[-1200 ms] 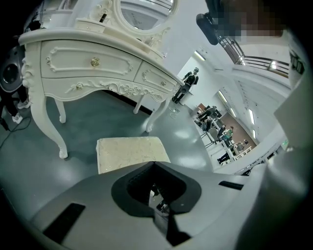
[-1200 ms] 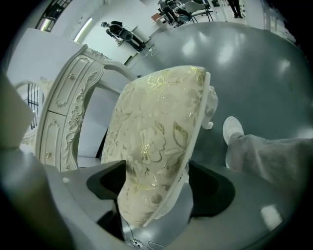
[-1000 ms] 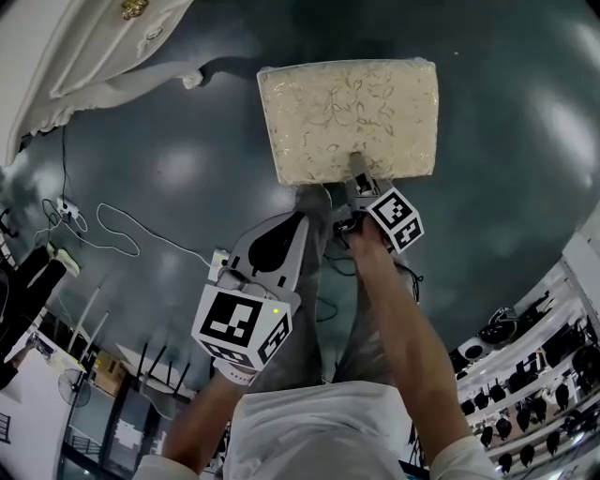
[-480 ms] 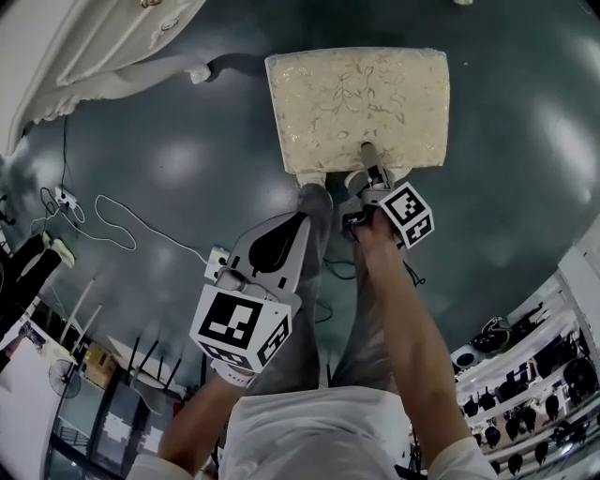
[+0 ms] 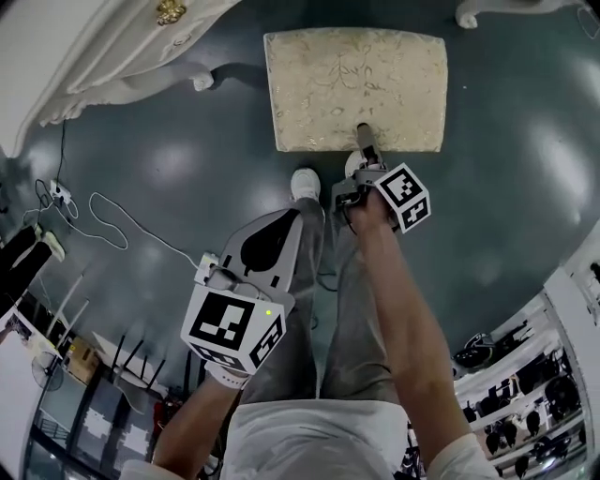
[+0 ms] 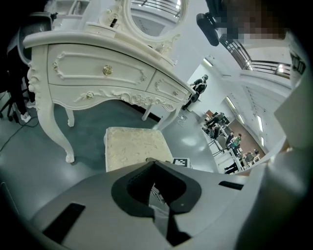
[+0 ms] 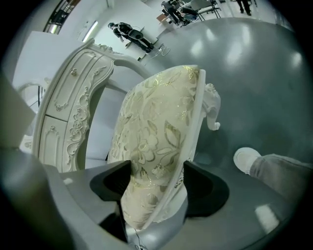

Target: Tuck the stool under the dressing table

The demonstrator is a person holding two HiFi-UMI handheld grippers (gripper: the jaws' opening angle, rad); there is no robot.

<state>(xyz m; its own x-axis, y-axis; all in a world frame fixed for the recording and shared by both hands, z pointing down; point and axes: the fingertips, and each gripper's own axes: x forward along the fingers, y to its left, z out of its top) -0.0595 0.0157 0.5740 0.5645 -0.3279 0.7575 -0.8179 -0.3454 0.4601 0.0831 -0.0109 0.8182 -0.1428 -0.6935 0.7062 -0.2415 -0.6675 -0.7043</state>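
Observation:
The stool (image 5: 356,84) has a cream floral cushion on a white frame and stands on the dark floor in front of the white dressing table (image 5: 122,47). My right gripper (image 5: 366,141) grips the near edge of the seat; its jaws have just been closing, with the cushion edge (image 7: 156,132) pressed between the pads. In the right gripper view the carved drawers of the dressing table (image 7: 68,107) show on the left. My left gripper (image 5: 286,220) hangs shut and empty over the person's legs, apart from the stool (image 6: 134,146), pointing toward the dressing table (image 6: 98,68).
White cables (image 5: 112,220) and a power strip (image 5: 56,192) lie on the floor at the left. The person's white shoes (image 5: 305,183) stand just behind the stool. A curved table leg (image 5: 487,11) shows at top right. Shelves of goods (image 5: 525,394) line the lower right.
The stool and my right gripper have moved forward toward the dressing table, which now shows more at the top left. The person's feet have stepped after it. My left gripper moved slightly forward.

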